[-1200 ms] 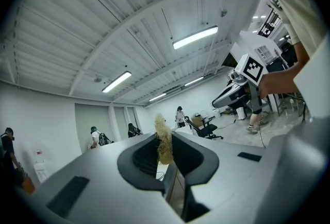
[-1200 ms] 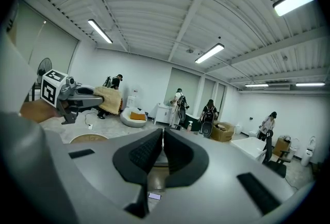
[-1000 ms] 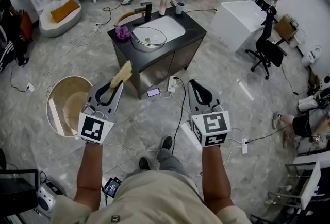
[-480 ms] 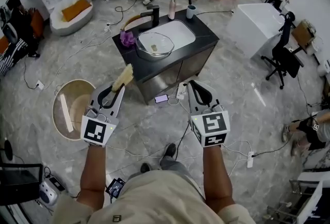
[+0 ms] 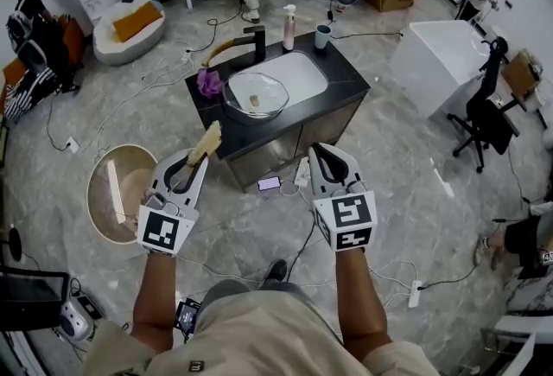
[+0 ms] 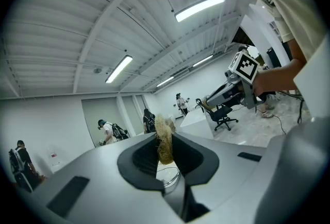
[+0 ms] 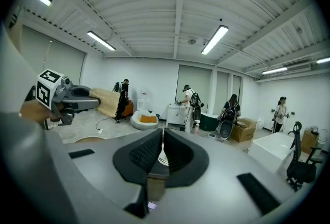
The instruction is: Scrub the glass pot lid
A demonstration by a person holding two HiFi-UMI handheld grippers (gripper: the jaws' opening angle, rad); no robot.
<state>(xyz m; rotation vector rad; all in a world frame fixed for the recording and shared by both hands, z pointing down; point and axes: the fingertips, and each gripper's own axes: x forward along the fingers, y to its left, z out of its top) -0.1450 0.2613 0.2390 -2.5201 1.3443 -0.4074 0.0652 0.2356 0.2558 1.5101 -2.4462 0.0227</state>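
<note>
The glass pot lid [image 5: 251,95] lies over the left end of the white sink basin [image 5: 298,72] in a dark counter [image 5: 346,80], ahead of me. My left gripper [image 5: 195,160] is held in the air short of the counter, shut on a straw-coloured loofah scrubber [image 5: 207,140] that sticks out past its jaws. In the left gripper view the loofah scrubber [image 6: 165,145] stands between the jaws. My right gripper [image 5: 332,160] hangs level with it to the right, jaws together and nothing in them. The right gripper view shows its dark pads [image 7: 178,152] nearly touching.
On the counter stand a black faucet [image 5: 253,35], a soap bottle [image 5: 289,26], a cup [image 5: 322,36] and a purple cloth [image 5: 207,80]. A round tub [image 5: 118,190] sits on the floor at the left, with cables and a phone [image 5: 269,184] below the counter. Several people stand at the back.
The counter and lid have come nearer and sit more centrally in the head view as I step forward. Both grippers keep their pose, the left still holding the loofah.
</note>
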